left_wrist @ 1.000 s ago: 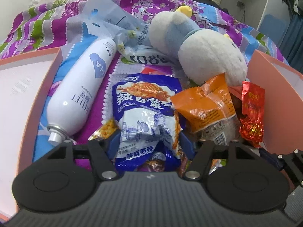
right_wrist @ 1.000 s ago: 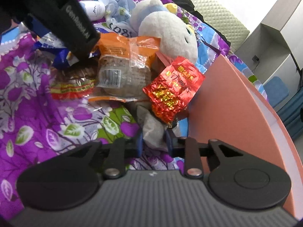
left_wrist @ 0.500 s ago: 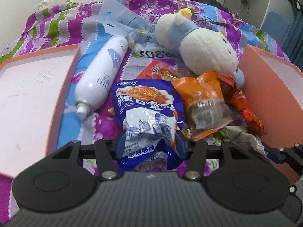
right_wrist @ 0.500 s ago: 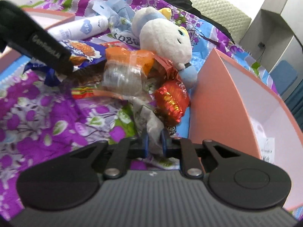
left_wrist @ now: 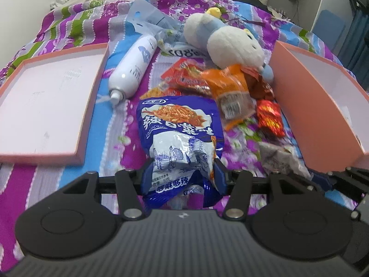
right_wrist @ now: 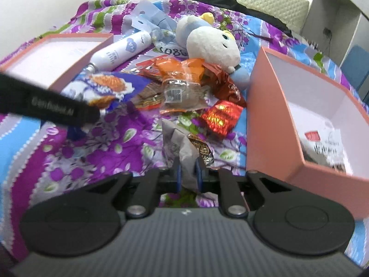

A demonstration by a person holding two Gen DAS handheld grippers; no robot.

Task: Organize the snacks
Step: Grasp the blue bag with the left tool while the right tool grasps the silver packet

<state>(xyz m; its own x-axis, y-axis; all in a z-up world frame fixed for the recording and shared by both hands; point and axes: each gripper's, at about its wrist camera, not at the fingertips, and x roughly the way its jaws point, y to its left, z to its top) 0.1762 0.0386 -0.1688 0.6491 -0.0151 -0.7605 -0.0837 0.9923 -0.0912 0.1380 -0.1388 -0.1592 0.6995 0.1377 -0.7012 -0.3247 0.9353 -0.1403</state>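
My left gripper [left_wrist: 182, 173] is shut on the bottom of a blue snack packet [left_wrist: 180, 124] and holds it above the bedspread. My right gripper [right_wrist: 189, 173] is shut on a crumpled grey snack wrapper [right_wrist: 182, 147], also seen in the left wrist view [left_wrist: 281, 159]. A pile of snacks lies ahead: an orange packet [right_wrist: 182, 80], a red foil packet [right_wrist: 219, 117] and red-orange packets [left_wrist: 184, 76]. The left gripper's arm [right_wrist: 46, 108] crosses the right wrist view.
A pink box lid [left_wrist: 46, 106] lies at the left. A deeper pink box [right_wrist: 299, 115] stands at the right with a packet inside. A white spray bottle [left_wrist: 133, 69], a plush toy [left_wrist: 230, 43] and a clear bag [left_wrist: 152, 20] lie behind the snacks on the floral bedspread.
Both grippers have pulled back and up from the pile, each carrying its packet. The blue packet and the grey wrapper are lifted off the heap, and more of both boxes shows.
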